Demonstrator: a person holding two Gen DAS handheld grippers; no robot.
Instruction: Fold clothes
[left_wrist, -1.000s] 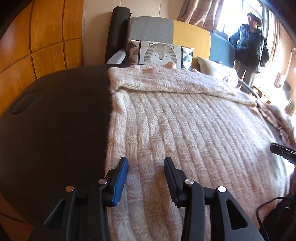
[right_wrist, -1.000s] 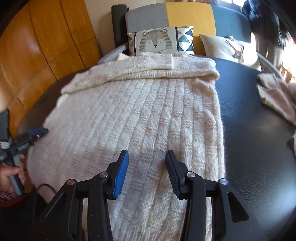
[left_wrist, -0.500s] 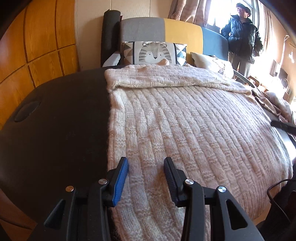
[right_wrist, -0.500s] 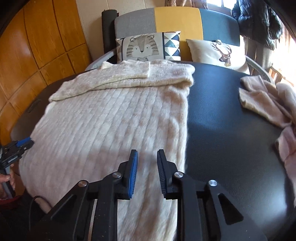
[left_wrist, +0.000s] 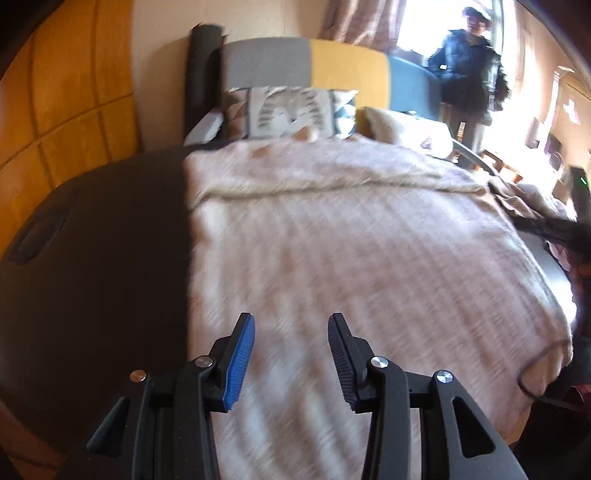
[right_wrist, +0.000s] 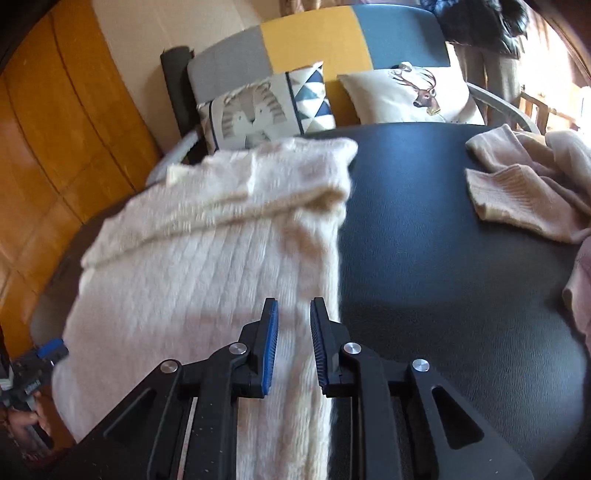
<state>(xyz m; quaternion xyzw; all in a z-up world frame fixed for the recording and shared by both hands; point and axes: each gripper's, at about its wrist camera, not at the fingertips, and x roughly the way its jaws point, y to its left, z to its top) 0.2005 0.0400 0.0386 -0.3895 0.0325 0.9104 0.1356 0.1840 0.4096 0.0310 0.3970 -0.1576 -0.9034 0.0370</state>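
Flat on the dark round table (right_wrist: 461, 258) lies the cream knit sweater (left_wrist: 351, 258), its top folded over. Left gripper (left_wrist: 291, 358) hovers above its near-left edge, fingers spread and empty; right gripper (right_wrist: 293, 343) above its right edge, fingers narrowly apart, pinching nothing.

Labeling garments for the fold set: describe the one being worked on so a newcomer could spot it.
On the dark round table before the grey, yellow and blue sofa lies a cream ribbed knit sweater, spread flat with its top folded over. Unlike the crumpled pinkish garments at the table's right edge, it is laid out smooth.
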